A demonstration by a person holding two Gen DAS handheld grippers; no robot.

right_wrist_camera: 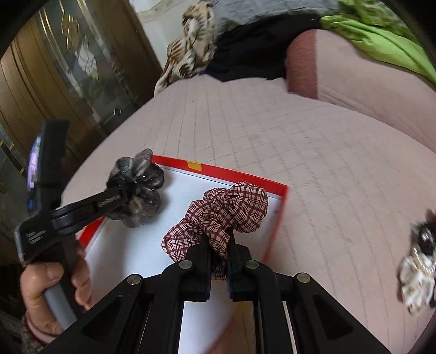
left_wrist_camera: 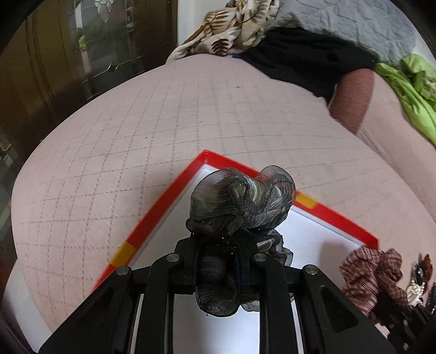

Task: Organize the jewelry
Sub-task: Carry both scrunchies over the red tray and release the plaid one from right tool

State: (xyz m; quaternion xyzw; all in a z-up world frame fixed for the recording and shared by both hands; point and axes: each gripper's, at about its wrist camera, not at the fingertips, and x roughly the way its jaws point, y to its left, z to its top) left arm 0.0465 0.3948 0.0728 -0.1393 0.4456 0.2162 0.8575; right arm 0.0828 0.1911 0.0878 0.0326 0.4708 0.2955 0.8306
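Observation:
My left gripper (left_wrist_camera: 220,245) is shut on a sheer dark grey scrunchie (left_wrist_camera: 242,198) and holds it over a red-rimmed box (left_wrist_camera: 152,215) with a white inside. The right wrist view shows that gripper (right_wrist_camera: 128,190) and the grey scrunchie (right_wrist_camera: 136,188) over the box's left side (right_wrist_camera: 245,174). My right gripper (right_wrist_camera: 218,239) is shut on a red-and-white plaid scrunchie (right_wrist_camera: 231,209) over the box's right half. The plaid scrunchie (left_wrist_camera: 370,272) also shows at the lower right of the left wrist view.
The box lies on a pink quilted bed cover (left_wrist_camera: 190,109). Several hair pieces lie on the cover at the right (right_wrist_camera: 419,272). Patterned (left_wrist_camera: 239,24), black and green (left_wrist_camera: 408,89) cloths are piled at the far side. A dark wooden cabinet (right_wrist_camera: 54,81) stands on the left.

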